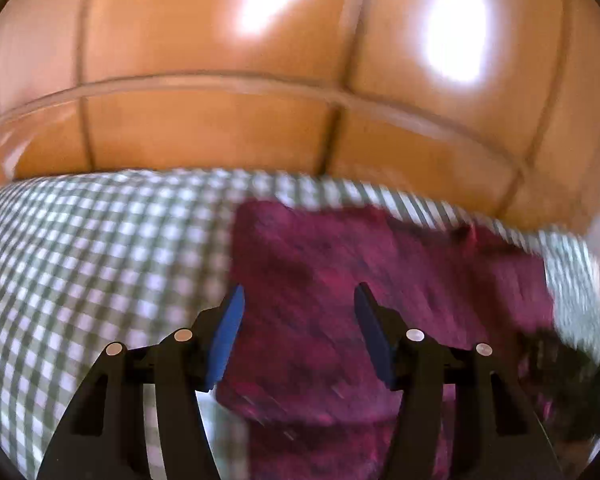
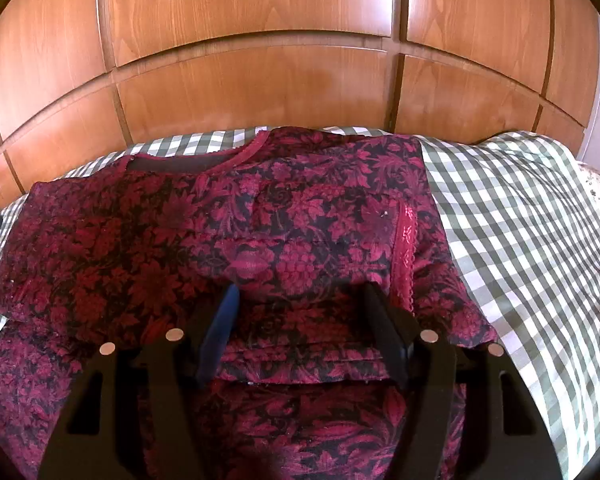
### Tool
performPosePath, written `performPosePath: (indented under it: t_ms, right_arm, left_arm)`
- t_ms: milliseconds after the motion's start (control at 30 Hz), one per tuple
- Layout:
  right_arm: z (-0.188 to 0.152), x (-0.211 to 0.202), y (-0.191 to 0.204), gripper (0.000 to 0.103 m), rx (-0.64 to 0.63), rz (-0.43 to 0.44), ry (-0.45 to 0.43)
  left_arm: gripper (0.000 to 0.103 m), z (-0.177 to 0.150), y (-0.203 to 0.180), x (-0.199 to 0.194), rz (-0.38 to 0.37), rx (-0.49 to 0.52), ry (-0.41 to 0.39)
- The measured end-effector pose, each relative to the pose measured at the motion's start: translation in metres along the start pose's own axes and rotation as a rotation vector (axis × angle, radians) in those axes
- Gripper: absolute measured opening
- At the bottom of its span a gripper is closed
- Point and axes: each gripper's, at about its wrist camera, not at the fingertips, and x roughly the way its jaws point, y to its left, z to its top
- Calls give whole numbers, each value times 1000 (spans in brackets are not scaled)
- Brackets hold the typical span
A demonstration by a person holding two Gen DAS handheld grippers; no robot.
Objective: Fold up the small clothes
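A dark red garment with a floral pattern lies on a green-and-white checked sheet, its neckline toward the far side and a lace-trimmed sleeve folded in over its right part. My right gripper hovers open over the folded layers near the front, with the cloth below its jaws and not pinched. In the blurred left wrist view the same garment fills the right half. My left gripper stands open just above the garment's left edge, with nothing between its blue pads.
Wooden panelled doors rise right behind the bed's far edge. A flowered pillow or cover shows at the far right. The bare checked sheet stretches left of the garment and also to its right.
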Motion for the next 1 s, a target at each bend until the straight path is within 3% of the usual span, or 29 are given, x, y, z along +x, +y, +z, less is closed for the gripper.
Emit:
performPosePath:
  t_ms: [67, 200, 400, 533, 600, 1000]
  right_arm:
    - [0, 0, 0, 65, -1, 0, 0]
    - [-1, 1, -1, 65, 3, 2, 3]
    - [0, -2, 2, 69, -5, -18, 1]
    - [0, -17, 6, 89, -25, -11, 7]
    - [-6, -30, 7, 101, -28, -5, 15]
    - [-80, -69, 2, 101, -24, 102, 214]
  left_arm:
    - [56, -10, -5, 26, 41, 18, 104]
    - [57, -8, -1, 34, 39, -35, 128]
    - [57, -11, -2, -19, 22, -47, 68]
    - [68, -26, -4, -57, 22, -30, 19]
    - [68, -35, -2, -74, -1, -32, 10]
    - [69, -104, 3, -120, -3, -22, 78]
